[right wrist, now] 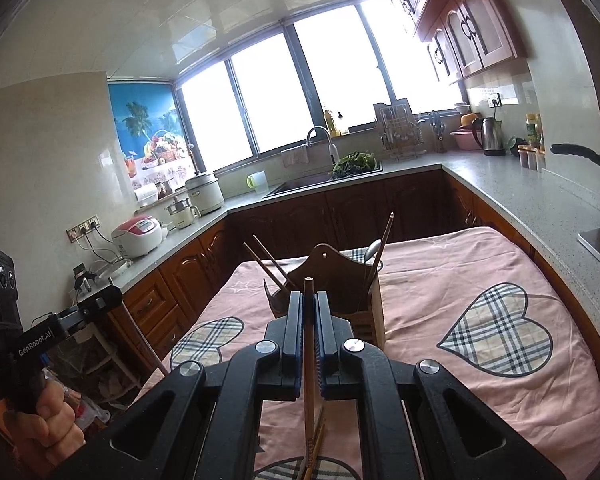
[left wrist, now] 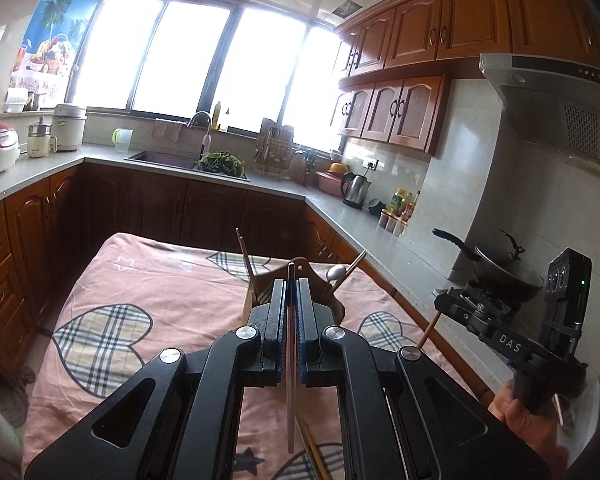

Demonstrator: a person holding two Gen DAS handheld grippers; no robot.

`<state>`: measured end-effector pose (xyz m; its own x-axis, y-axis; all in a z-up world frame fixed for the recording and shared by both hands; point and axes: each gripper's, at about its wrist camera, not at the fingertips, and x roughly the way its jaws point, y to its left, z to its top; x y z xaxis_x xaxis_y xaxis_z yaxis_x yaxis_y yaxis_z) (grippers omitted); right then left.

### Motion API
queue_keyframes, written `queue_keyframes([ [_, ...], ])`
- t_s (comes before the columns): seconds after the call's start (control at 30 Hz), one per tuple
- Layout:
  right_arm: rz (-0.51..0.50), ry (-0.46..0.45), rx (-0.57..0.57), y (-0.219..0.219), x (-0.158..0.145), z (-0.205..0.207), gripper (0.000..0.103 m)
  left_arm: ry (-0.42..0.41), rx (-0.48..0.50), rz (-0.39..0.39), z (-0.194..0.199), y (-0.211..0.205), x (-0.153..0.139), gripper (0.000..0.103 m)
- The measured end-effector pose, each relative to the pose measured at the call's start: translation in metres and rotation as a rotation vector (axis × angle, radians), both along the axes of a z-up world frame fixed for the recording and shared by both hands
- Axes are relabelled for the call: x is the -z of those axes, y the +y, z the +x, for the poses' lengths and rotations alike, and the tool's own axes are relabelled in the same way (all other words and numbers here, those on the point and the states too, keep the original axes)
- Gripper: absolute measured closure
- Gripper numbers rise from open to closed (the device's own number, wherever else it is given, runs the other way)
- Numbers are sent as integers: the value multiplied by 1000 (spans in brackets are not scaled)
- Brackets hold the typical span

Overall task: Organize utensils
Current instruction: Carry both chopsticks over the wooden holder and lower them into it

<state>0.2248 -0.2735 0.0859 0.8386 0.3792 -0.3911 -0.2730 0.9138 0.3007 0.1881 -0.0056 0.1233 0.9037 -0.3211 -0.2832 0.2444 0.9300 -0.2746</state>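
Ahead of both grippers, wooden holder (right wrist: 332,280) is standing; left gripper (left wrist: 291,292) and right gripper (right wrist: 308,304) are each clamping a chopstick (right wrist: 309,344), seemingly lengthwise.

A home kitchen. Brown wooden cabinets (left wrist: 404,36) line the walls above and below a grey U-shaped counter (left wrist: 340,216). A sink (left wrist: 164,158) with a tall faucet sits under a wide window (left wrist: 204,56). On the counter stand a rice cooker (right wrist: 138,236), an electric kettle (left wrist: 356,190) and seasoning bottles (left wrist: 402,200). A range hood (left wrist: 556,108) hangs over a lidded wok (left wrist: 504,266).
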Motion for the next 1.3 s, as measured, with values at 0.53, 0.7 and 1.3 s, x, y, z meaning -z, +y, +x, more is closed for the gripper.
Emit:
queue_keyframes([
  [0.53, 3, -180, 91, -13, -59, 76, 98, -163, -55, -25, 79, -11, -63, 100],
  [0.7, -18, -206, 110, -10, -61, 104, 98, -175, -81, -19, 111, -15, -61, 100],
  [1.3, -31, -147, 98, 4, 29, 156, 98, -108, -95, 59, 180, -42, 27, 100],
])
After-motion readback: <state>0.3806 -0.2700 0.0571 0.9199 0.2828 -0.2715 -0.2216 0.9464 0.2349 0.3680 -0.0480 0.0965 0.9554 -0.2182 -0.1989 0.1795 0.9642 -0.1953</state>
